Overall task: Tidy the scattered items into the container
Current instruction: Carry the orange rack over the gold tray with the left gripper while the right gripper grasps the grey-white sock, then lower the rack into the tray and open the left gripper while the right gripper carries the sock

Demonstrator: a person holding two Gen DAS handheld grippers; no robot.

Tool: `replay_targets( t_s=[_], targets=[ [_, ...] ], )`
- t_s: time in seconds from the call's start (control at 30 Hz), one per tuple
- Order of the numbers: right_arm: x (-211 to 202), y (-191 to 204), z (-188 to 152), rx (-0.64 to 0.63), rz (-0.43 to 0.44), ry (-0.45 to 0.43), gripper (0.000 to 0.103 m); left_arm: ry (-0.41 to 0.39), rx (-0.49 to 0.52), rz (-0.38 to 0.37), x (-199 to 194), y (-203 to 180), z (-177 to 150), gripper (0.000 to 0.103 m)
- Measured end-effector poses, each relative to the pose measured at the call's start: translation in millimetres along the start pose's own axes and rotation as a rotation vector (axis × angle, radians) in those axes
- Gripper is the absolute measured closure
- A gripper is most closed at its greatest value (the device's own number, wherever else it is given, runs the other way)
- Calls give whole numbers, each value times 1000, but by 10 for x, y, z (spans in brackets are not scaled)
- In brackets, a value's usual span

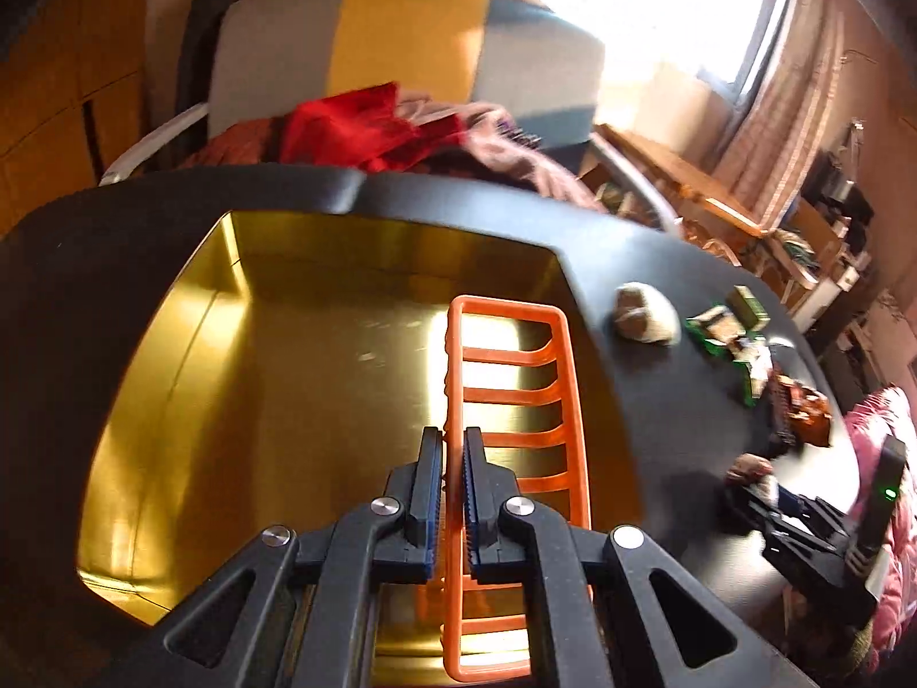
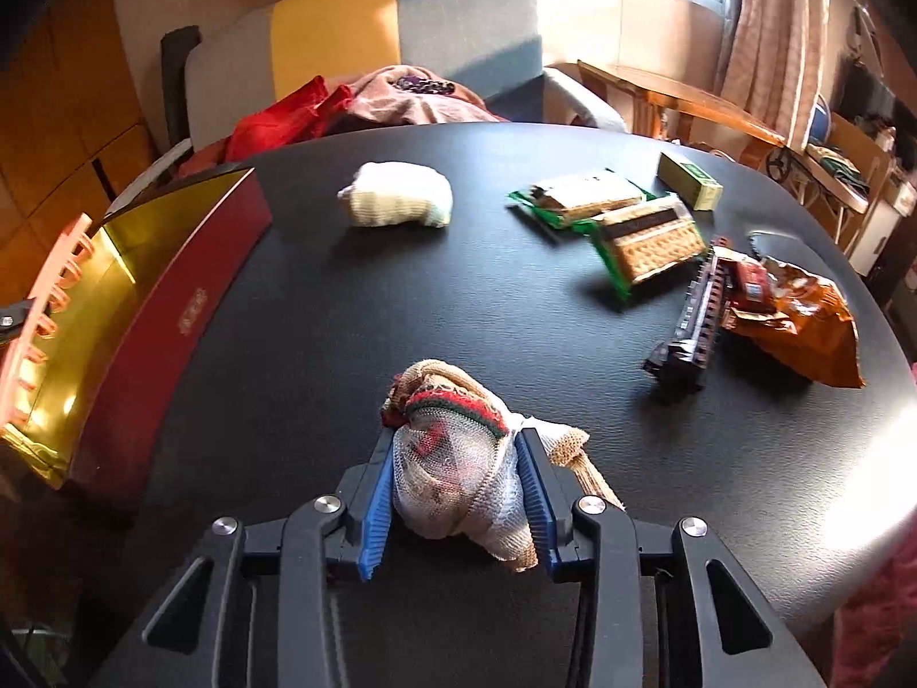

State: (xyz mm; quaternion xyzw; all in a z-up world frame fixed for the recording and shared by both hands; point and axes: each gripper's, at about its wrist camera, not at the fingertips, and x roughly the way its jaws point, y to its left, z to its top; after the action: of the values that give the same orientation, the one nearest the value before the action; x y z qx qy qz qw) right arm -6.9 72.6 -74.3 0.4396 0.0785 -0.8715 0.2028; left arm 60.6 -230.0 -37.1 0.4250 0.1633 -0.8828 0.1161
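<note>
While the left hand-held gripper (image 1: 453, 441) hangs above the gold-lined container (image 1: 172, 344), its jaws are nearly shut on one long rail of the orange comb-like rack (image 1: 516, 378), pinched edgewise, probably so it can be lowered flat inside.

Item, right hand-held gripper (image 2: 458, 447): jaws part open, closed against both sides of a mesh-wrapped sock bundle (image 2: 453, 447), low over the black surface (image 2: 286, 315); whether the bundle is lifted clear cannot be told. The soft bundle bulges between the pads, so the grip looks secure.

Item, container, red outside: at the surface's left edge in the right wrist view, well apart from the remaining goods, so each piece must be carried across.

Items loose on the surface: white rolled sock (image 2: 401, 200); two cracker packets (image 2: 619, 218), overlapping; small green box (image 2: 688, 178) just beyond them; dark comb (image 2: 693, 321) touching an orange snack bag (image 2: 802, 309).

Status, judged: early; most pieces lie outside.
</note>
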Motion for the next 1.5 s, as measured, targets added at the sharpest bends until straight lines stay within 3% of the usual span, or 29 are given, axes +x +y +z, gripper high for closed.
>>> replay_targets(
  t_s=[0.33,0.57,0.8,0.93,1.13,1.37,1.5],
  targets=[
    [33,-15,-15,18,25,9,62,81,5,111,426,233,8,98],
    [47,-21,-16,23,31,14,61,106,-12,124,510,282,-47,97],
    [57,-27,-19,26,34,17,60,92,-45,118,436,339,-52,86],
    [61,-34,-20,30,38,19,59,61,-69,110,306,356,-42,84],
    [58,-56,-32,42,55,12,57,12,-33,28,28,92,-74,81],
    [29,-79,-69,60,79,1,57,18,106,-135,-136,-670,-80,77],
    [-5,-91,-116,61,87,-4,57,40,168,-187,-100,-1081,-80,77]
  ],
)
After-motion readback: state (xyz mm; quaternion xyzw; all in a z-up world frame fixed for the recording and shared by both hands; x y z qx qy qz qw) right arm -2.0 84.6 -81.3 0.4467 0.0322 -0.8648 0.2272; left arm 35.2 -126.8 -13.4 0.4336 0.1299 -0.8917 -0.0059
